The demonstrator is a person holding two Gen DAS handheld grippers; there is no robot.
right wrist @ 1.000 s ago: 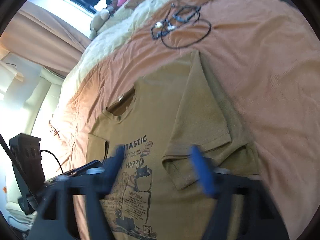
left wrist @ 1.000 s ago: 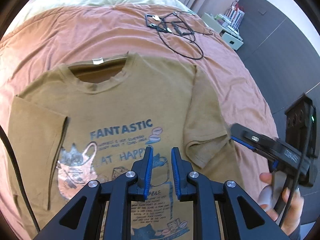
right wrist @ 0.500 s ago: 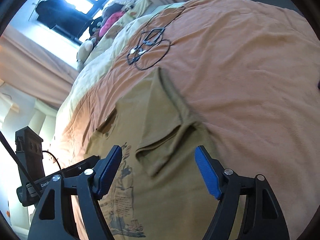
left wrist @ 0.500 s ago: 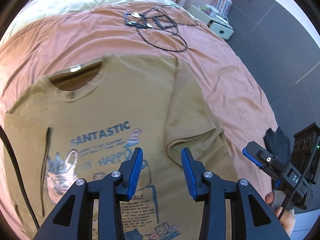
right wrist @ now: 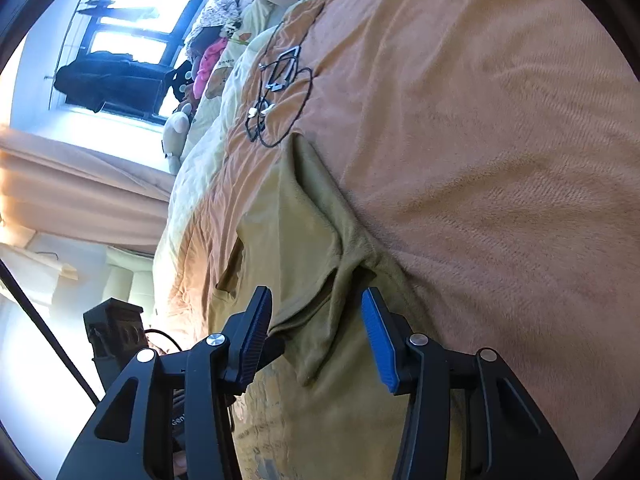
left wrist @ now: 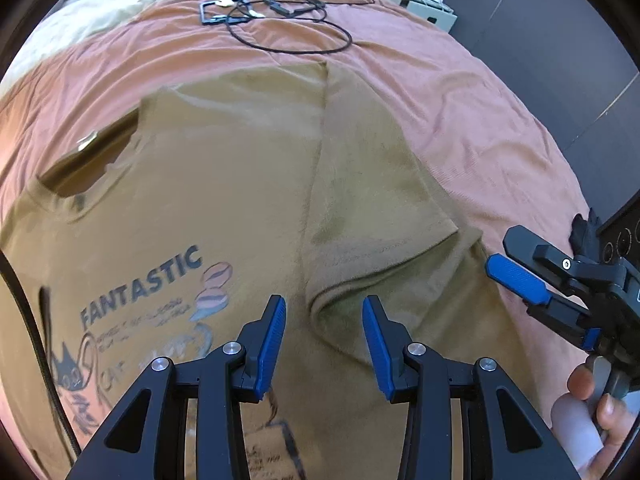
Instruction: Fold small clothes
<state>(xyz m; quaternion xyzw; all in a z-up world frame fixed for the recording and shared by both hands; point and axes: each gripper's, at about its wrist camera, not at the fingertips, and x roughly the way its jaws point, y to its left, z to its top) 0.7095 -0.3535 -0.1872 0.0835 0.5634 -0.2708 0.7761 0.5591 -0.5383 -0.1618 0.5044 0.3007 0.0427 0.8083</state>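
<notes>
The olive-brown short-sleeved cotton T-shirt with the blue "FANTASTIC" print lies face up and spread flat on the salmon-pink bed cover; its neck opening points toward the far end of the bed, so its long axis runs from the tongs away toward the tangle of black cable lying beyond the collar; one side is already turned in, the folded-over sleeve resting on the chest with its hem toward the near end.

The left tongs hang over the shirt pointing steeply down, parted with nothing between the blue pads; the sleeve's hem corner sits just ahead of them and a little to the right in the left wrist view; the printed panel lies to their left.

The right tongs come in low along the shirt's right-hand edge, where cloth meets bed cover; their jaws are closing, and the sleeve's loose hem corner lies in the gap, though the pads do not seem to press it yet; in the left wrist view they show at the right edge, beside that folded border.

Judging from this, the coming move turns on that folded right edge; it lies directly ahead of the right tongs and runs lengthwise away from them, so the right hand is better placed, with the left just beside over the body of the shirt.
</notes>
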